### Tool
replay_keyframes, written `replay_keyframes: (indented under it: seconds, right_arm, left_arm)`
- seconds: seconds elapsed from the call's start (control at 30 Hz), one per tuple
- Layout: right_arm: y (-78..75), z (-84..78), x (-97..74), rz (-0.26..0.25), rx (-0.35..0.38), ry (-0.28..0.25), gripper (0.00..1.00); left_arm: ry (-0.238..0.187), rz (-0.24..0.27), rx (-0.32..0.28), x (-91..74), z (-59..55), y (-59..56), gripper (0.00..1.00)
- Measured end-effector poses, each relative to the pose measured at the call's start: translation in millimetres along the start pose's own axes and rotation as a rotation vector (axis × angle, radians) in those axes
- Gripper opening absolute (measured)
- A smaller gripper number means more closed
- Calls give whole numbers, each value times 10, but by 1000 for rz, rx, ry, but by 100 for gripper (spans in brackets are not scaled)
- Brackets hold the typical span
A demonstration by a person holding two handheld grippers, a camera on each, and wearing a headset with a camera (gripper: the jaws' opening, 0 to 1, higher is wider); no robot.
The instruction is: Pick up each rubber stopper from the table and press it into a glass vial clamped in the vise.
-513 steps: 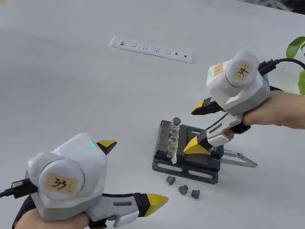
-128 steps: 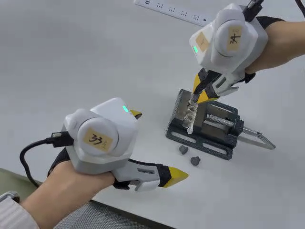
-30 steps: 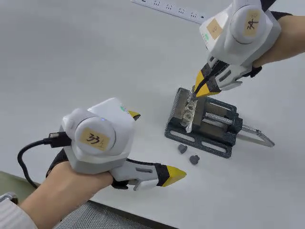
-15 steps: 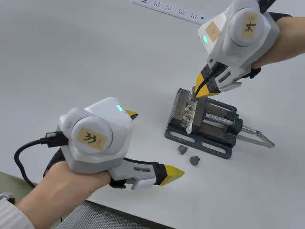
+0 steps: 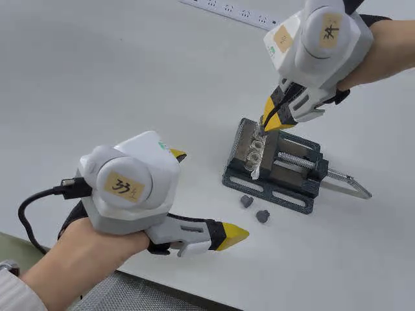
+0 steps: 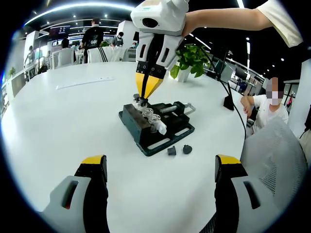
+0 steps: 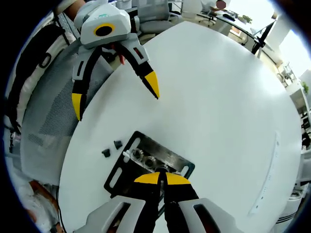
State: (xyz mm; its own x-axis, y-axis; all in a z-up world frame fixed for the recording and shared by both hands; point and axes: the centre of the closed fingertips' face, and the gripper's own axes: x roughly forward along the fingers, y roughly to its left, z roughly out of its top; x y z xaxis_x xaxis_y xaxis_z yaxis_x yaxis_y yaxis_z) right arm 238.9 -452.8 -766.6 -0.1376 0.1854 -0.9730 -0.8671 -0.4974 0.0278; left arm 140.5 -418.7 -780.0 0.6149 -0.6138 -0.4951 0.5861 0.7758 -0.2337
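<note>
Lying beside vise: two stoppers

Open-plan office: round white bench, ceiling strip lights, seated people at 11 o'clock, potted plant at 1 o'clock, mesh chair at 3 o'clock.

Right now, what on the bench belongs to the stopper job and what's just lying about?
Job: dark metal vise; clear glass vials clamped in it; two loose grey rubber stoppers; right gripper, shut, tips at the vials.
Lying about: white power strip; green potted plant.
</note>
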Motion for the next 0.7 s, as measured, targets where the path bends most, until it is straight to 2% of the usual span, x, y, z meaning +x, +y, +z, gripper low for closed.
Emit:
replay_keyframes:
  seconds: [0.37,0.7]
  right_arm:
    - [52,0,4,24,69,43,0]
    - [28,27,26,38,78,74,0]
  left_arm:
    - [-6,4,-8,12,5,11,91]
    - [-7,1,-19,33,-8,0,91]
